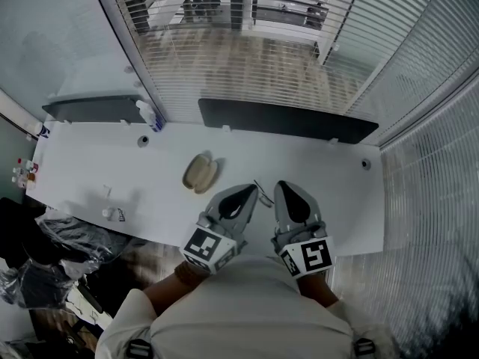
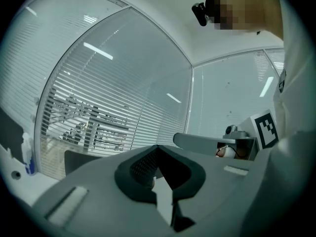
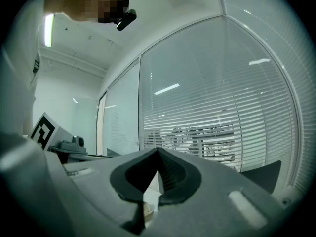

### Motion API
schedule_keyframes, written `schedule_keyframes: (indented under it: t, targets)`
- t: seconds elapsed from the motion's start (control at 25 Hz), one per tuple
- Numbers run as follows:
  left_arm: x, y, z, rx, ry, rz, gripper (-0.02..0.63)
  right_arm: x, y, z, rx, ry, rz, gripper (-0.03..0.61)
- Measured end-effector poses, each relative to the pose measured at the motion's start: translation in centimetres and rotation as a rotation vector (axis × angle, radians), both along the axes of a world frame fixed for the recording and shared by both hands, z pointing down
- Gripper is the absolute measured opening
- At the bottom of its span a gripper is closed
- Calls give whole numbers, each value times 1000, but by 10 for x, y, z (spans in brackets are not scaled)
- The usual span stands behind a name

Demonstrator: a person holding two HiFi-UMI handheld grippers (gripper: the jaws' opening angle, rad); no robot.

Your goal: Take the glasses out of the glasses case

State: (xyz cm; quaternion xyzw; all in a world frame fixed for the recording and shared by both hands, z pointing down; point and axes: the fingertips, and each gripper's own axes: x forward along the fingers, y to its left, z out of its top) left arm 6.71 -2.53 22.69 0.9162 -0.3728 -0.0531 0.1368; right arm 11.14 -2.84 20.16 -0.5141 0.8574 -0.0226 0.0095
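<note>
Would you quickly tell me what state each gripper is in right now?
Left gripper: closed, jaws together, holding nothing.
Right gripper: closed, jaws together, holding nothing.

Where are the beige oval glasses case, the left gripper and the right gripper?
beige oval glasses case [image 1: 200, 173], head view, middle of its top.
left gripper [image 1: 251, 192], head view, closed jaw tips.
right gripper [image 1: 282, 188], head view, closed jaw tips.

The person wears a pale top at six o'clock in the head view, with dark buckles at seven and five, and the grey, rounded left gripper and right gripper each have black-lined jaws and a black-and-white marker cube.
</note>
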Motion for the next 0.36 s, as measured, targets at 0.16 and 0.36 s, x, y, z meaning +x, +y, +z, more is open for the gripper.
schedule_keyframes:
  t: [0.16,0.36]
  targets:
    - [2,-1,1,-13,4,-2,3,2,0,2,-3,3,1,-2]
    - [6,1,7,-6,2,14,3,3,-2,1,-7,3,0,-2]
